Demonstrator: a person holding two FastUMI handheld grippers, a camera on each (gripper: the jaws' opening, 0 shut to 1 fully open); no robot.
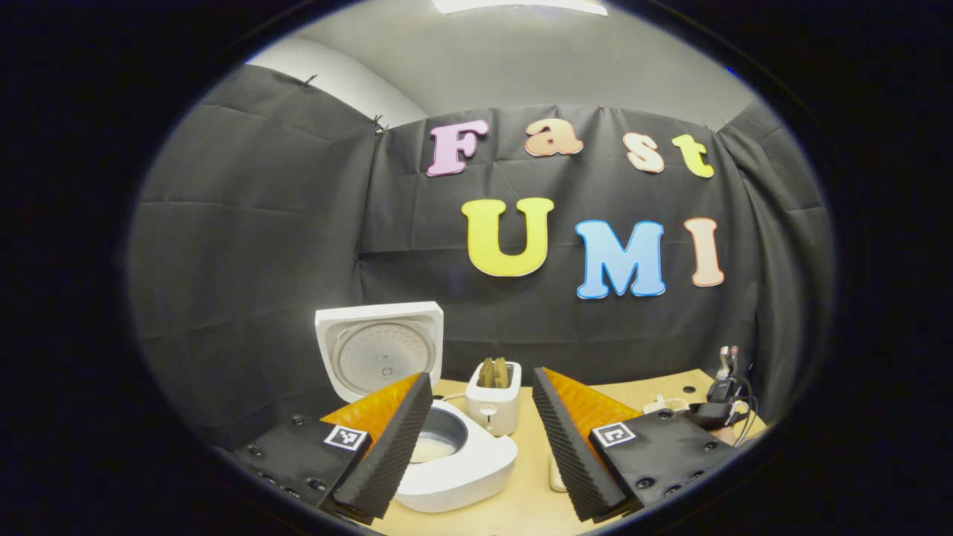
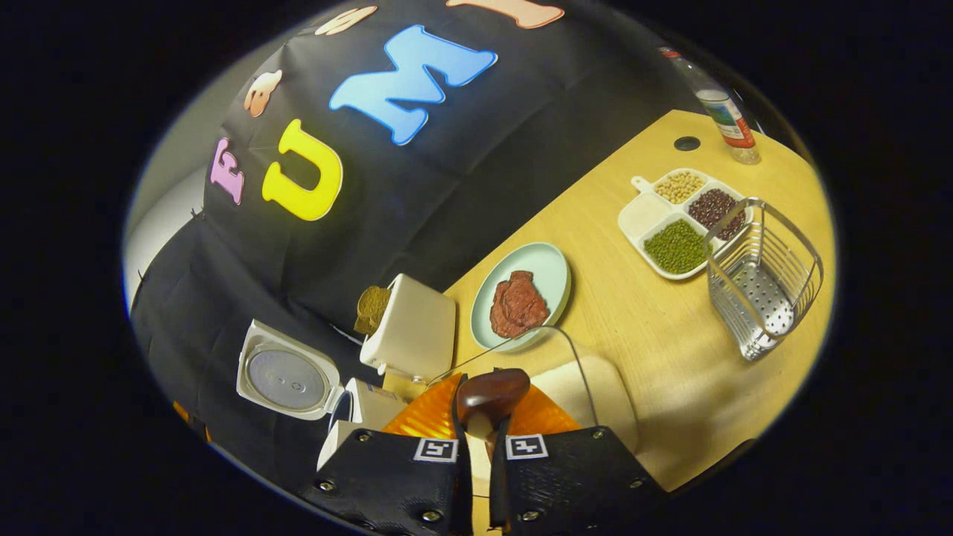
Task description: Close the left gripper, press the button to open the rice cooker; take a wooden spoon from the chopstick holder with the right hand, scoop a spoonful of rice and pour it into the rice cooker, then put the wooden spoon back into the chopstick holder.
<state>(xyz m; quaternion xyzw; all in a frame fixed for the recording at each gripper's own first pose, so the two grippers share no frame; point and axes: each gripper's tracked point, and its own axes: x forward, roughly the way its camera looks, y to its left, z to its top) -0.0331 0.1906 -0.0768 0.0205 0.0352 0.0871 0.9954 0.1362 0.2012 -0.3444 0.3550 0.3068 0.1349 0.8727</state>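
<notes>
Right gripper view: right tool (image 2: 480, 428) pinching wooden spoon (image 2: 491, 394); left gripper view: left tool (image 1: 480, 439) spread, rice cooker (image 1: 447, 454) open.

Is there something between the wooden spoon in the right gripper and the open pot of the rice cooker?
Nothing visible blocks it. The right gripper holds the wooden spoon. The rice cooker has its lid up, and the pot opening is uncovered. The toaster stands beside the cooker, not over it.

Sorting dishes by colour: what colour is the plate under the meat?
Pale mint green plate, clearest in the right gripper view.
</notes>
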